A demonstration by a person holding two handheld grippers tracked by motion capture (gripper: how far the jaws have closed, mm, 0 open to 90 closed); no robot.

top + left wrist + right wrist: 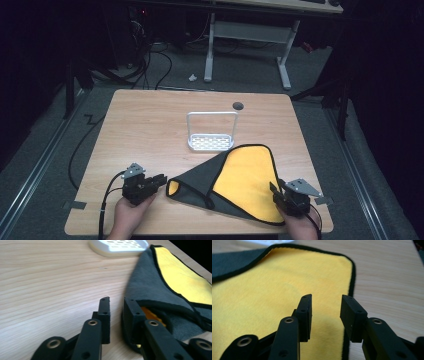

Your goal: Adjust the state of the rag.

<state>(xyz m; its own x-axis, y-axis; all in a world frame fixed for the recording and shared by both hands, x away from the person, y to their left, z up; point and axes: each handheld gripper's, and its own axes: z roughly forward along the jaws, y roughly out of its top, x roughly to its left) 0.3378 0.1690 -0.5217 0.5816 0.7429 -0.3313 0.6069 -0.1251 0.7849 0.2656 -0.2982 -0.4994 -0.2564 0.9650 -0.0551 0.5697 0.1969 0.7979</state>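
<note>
A wooden table (150,125) is set in a dark room. At lower left, the left gripper (161,181) is held with jaws parted, nothing pinched, beside the cloth (240,175). The half-folded cloth lies centre-right; folding appears unfinished. At lower right, the right gripper (276,192) is spread over its yellow face

The left claw (161,181) lies low at the near left, held in the person's left hand (131,216), jaws parted with a narrow gap and pointing right. The right claw (275,192), held in the right hand (300,227) at the near right, points forward-left with jaws apart, nothing between them.
</note>
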